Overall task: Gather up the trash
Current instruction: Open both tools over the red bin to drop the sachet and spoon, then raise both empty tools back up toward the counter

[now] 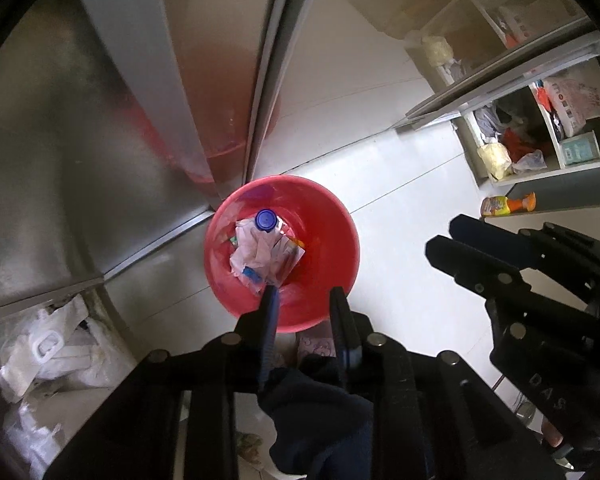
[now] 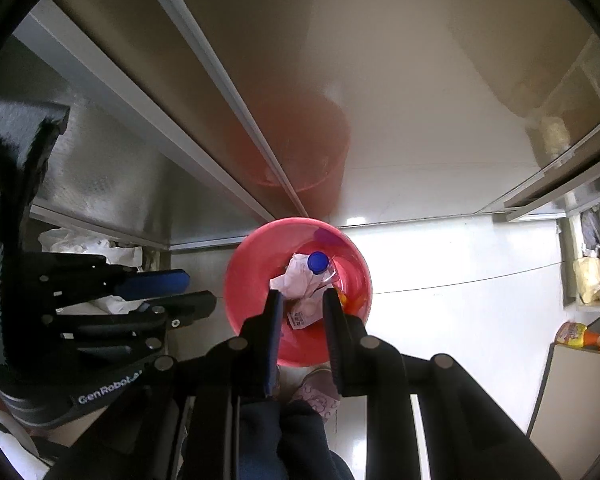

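Both grippers hung above the red bucket point(image 1: 282, 252), presumably positioned for dropping trash in. Left gripper point(image 1: 302, 294) and right gripper point(image 2: 302, 300) each stood slightly parted, grasping nothing. Bucket stood on the floor in a cabinet corner, containing crumpled paper point(image 1: 256, 248), a blue-capped bottle point(image 2: 318, 266) and wrappers.

"GenRobot.AI" on left tongs point(image 2: 204, 294); "DAS" on right tongs point(image 1: 440, 236).

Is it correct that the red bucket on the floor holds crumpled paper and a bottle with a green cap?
Not quite. The cap is blue, not green. Both wrist views show the red bucket on the floor holding crumpled paper and a bottle with a blue cap.
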The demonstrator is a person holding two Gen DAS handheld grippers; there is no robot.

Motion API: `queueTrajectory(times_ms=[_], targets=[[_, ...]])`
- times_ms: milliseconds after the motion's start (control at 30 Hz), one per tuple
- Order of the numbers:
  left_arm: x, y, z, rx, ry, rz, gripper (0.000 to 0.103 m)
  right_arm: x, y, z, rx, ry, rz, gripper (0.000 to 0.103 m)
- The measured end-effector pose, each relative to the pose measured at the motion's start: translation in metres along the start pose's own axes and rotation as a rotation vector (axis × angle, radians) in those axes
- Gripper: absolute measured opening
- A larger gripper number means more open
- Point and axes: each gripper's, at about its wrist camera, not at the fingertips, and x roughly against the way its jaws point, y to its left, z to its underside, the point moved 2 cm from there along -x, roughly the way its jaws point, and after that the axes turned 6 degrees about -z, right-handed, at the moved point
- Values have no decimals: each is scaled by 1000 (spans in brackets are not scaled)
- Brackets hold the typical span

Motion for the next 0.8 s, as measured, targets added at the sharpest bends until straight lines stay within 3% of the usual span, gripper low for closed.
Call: queueTrajectory(times_ms=[367,500,700,800], targets=[[139,-19,19,-35,-46,-4,22,122,39,-3,19,-37,25,20],[201,-24,25,-44,-91,-17,22,172,59,-8,39,-74,30,35],[279,-26,26,-29,-147,-37,23,241,85,-18,71,-136,27,44],[319,-32,25,-40,-196,-54,25,273,94,-26,92,-182,29,60]])
